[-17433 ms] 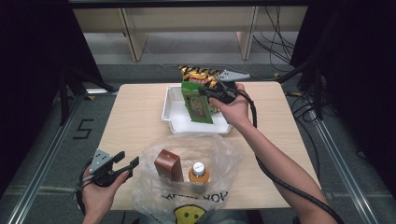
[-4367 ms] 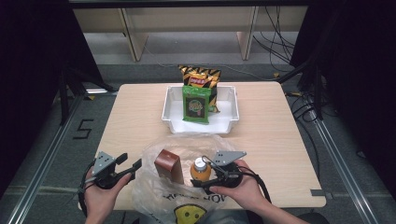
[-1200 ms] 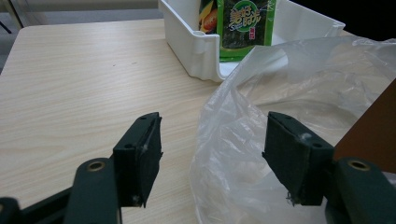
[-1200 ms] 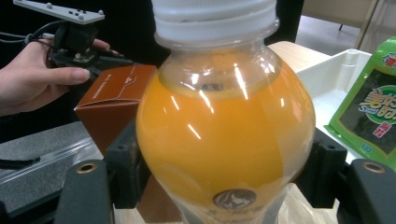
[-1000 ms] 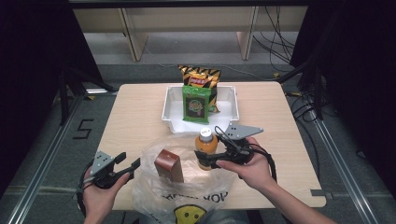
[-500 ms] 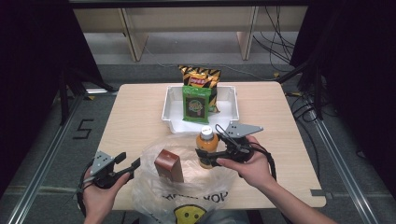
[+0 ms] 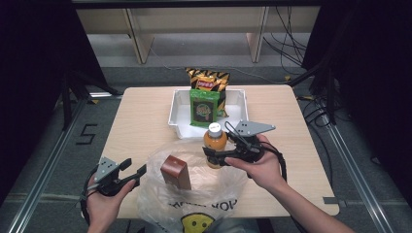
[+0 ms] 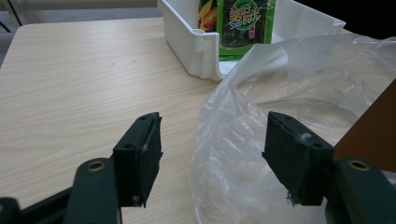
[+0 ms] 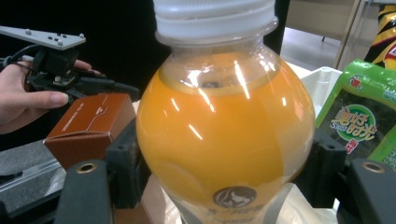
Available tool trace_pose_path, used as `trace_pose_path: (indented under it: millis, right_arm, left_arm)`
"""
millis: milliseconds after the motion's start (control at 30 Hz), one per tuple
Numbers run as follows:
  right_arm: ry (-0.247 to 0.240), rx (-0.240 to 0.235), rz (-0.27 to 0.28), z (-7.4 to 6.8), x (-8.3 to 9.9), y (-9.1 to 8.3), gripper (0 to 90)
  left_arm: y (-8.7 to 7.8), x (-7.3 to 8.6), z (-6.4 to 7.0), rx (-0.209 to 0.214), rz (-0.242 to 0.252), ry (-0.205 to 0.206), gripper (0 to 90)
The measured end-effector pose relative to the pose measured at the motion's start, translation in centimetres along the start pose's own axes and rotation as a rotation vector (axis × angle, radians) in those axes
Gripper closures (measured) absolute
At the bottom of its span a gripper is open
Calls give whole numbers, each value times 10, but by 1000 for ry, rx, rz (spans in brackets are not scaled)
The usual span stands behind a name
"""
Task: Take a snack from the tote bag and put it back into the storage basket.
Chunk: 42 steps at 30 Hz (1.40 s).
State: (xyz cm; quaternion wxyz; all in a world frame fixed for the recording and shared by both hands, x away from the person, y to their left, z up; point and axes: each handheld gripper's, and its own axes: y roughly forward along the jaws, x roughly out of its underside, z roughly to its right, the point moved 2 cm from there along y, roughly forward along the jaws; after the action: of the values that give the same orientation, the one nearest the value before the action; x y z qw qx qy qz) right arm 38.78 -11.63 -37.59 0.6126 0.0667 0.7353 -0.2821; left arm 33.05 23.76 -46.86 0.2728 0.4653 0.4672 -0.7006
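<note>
The orange juice bottle sits upright in your right gripper, whose jaws are closed against its sides below the shoulder; the right gripper view shows a black pad pressed to each flank of the bottle under its white cap. It stands just above the far right edge of the clear plastic bag, near the white bin. In the bin a green snack packet stands upright, with a black-and-yellow chip bag behind it at the far wall. A brown carton stands inside the bag, left of the bottle. Your left gripper rests at the near left of the surface, its jaws spread wide with nothing between them, just beside the bag's left edge.
</note>
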Motion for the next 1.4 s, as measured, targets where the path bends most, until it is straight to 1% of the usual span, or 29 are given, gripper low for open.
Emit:
trace_pose_path:
  millis: [33,100,267,300,333,367,400,433,467,533,633,667,700,767,833,867,900,933,967,1000,1067,1100,1133,1167,1200,1233,1300,1333,1400]
  right_arm:
    - [10,-13,-25,0,-1,-1,319]
    - [14,-25,-15,0,-3,0,319]
    - [-2,-4,-9,5,-5,-1,319]
    - [17,-12,-15,5,-5,0,318]
    - [19,-2,0,5,-5,0,319]
    - [25,0,-6,7,-6,0,319]
    - [8,13,2,8,-7,0,319]
    - [25,13,-11,8,-8,-1,319]
    - [10,7,2,10,-9,0,319]
    - [23,23,5,11,-10,0,319]
    - [16,25,3,12,-11,-1,319]
    - [34,23,-2,14,-13,0,319]
    - [15,28,8,15,-14,0,319]
    - [19,41,7,17,-15,0,319]
    - [18,23,9,18,-15,1,319]
    - [-1,48,15,21,-16,1,319]
    - [27,45,2,20,-16,1,319]
    - [32,51,12,20,-16,1,319]
    - [17,41,9,23,-16,2,319]
    - [14,52,10,24,-17,1,319]
    - [30,64,5,25,-17,2,319]
    - [23,46,10,26,-17,2,319]
    - [26,58,0,27,-18,2,319]
    - [21,71,18,28,-18,2,319]
    - [32,60,8,28,-18,2,319]
    - [26,57,11,30,-19,2,319]
    - [38,72,3,31,-19,2,319]
    - [32,63,15,33,-20,3,319]
    - [28,67,1,35,-20,2,318]
  left_arm:
    - [0,0,0,1,0,-1,363]
    - [0,0,0,1,1,0,362]
    - [0,0,0,1,1,-2,363]
    - [0,0,0,1,1,-1,363]
    - [0,0,0,0,2,-1,363]
    - [-1,0,0,-2,-1,1,363]
    - [-1,0,0,-2,-1,3,363]
    - [-1,0,0,-2,-1,2,362]
    - [0,0,0,-2,0,1,363]
    - [0,0,-1,-1,1,0,362]
    - [0,0,-1,-1,2,0,363]
    - [0,0,-1,0,2,0,363]
    - [0,0,-1,0,1,0,363]
    - [0,0,-1,0,1,0,363]
    - [0,0,-1,1,2,0,363]
    - [0,0,-1,1,2,-1,363]
    - [0,0,0,1,2,-1,363]
    - [0,0,0,1,2,-1,363]
    - [0,0,0,2,-1,-2,362]
    - [0,0,0,1,-1,-1,363]
    - [0,0,0,2,2,-1,363]
    - [0,0,0,1,2,-1,363]
    - [0,0,0,1,1,0,363]
    - [0,0,0,1,2,-2,363]
    - [0,0,0,1,2,-2,363]
    - [0,0,0,1,1,-1,363]
    - [0,0,0,2,1,-1,363]
    - [0,0,0,1,1,-1,363]
    - [0,0,0,2,2,-2,363]
